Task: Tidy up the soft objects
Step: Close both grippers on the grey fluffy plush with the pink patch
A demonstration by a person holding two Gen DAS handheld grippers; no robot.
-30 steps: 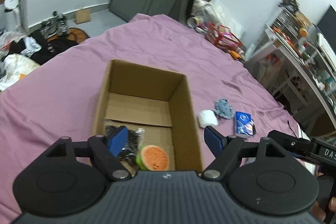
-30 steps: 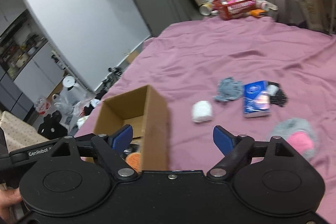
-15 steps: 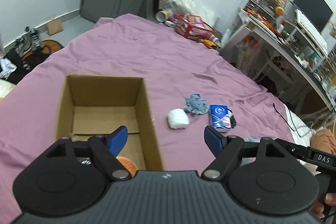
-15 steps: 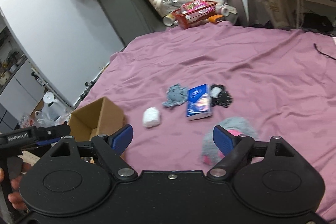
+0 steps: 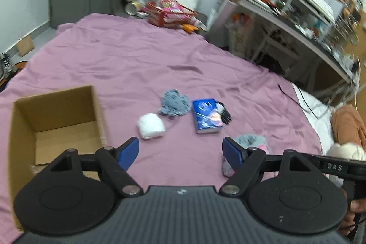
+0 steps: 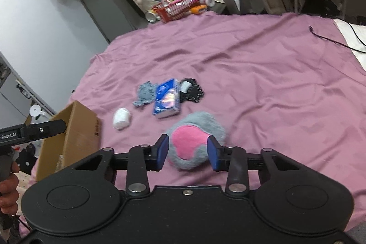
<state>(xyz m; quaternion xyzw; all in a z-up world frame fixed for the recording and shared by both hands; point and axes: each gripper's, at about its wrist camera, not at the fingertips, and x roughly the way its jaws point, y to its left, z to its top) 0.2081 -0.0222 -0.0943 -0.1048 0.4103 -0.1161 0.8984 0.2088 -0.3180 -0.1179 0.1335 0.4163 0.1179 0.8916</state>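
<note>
On the purple bedsheet (image 5: 137, 56) lie a white fluffy ball (image 5: 151, 126), a grey-blue cloth (image 5: 175, 103), a blue packet (image 5: 207, 116) and a small black item (image 5: 223, 112). An open cardboard box (image 5: 57, 111) stands at the left. My left gripper (image 5: 180, 152) hovers open above the sheet, holding nothing. In the right wrist view the grey and pink plush (image 6: 189, 143) rests on the sheet with my right gripper (image 6: 188, 151) closed in on its two sides. The ball (image 6: 122, 118), cloth (image 6: 145, 93), packet (image 6: 167, 98) and box (image 6: 77, 127) lie beyond it.
A red basket (image 5: 169, 13) and bottles sit past the bed's far edge. A cluttered desk (image 5: 297, 13) stands at the right, and a black cable (image 6: 331, 38) trails over the bed's right side. A hand (image 6: 8, 189) holds the left gripper's handle.
Both grippers swung right, away from the box toward the loose items. The right gripper dropped to the plush and its fingers narrowed around it. The left stayed open.
</note>
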